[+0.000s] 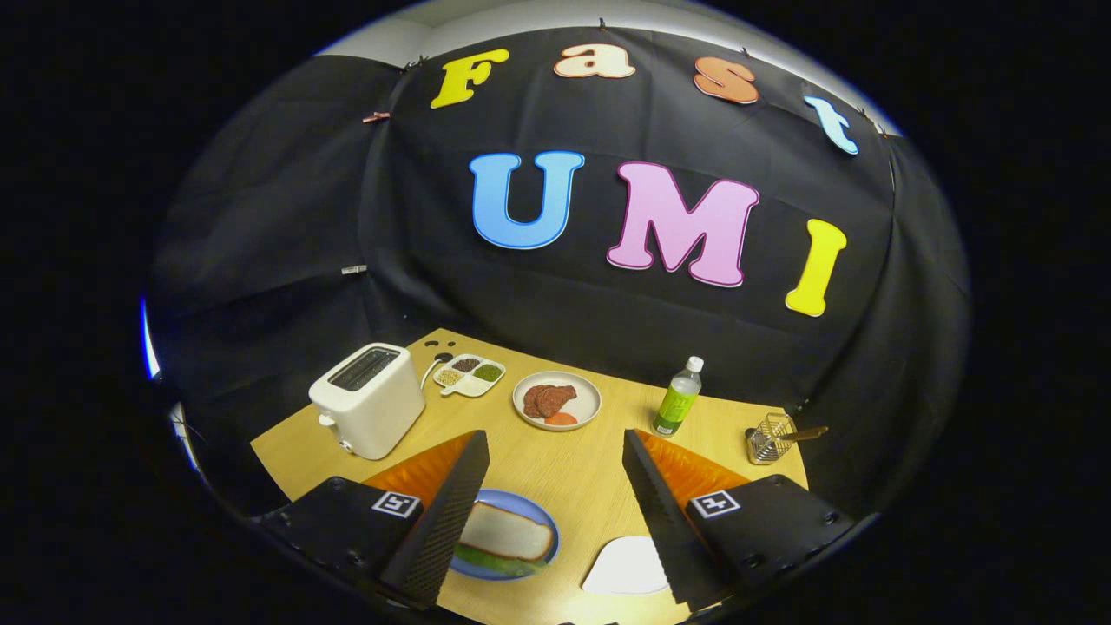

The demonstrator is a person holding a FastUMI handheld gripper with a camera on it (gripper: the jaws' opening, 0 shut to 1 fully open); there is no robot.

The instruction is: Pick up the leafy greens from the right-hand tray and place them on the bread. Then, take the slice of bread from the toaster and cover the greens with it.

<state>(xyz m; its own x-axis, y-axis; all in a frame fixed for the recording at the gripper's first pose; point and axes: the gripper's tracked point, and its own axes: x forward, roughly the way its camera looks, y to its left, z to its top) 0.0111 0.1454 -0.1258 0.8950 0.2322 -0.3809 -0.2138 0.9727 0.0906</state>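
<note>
- The gripper [555,512] hangs above the pale wooden tabletop [555,469] with its 2 fingers spread wide and nothing held between them.
- Low between the fingers, hard against the inner side of the left one, sits a round blue plate [531,508] carrying a slice of white bread with a brown crust [508,531] — and a strip of green leaf [495,561] peeks out along the bread's near edge. From here it looks as if the greens are already on the plate with a slice over them, though I cannot tell how many slices are stacked.
- The slice's long axis runs roughly across the gap, from the left finger toward the right, tilted a little.
- Just inside the right finger lies a flat white tray [627,569], bare as far as I can see.
- The white 2-slot toaster [366,401] stands beyond the left finger's tip and off to its left; its slots look dark, and I cannot make out bread in them.
- So the relation that matters: plate near and low on the left, toaster farther ahead on the same side — any reach for it would swing left and forward.
- Beyond the gap sit a white plate with reddish-brown meat slices [556,400], a small divided white dish [470,374], a green-labelled bottle [678,399] and a wire utensil holder [769,438].
</note>
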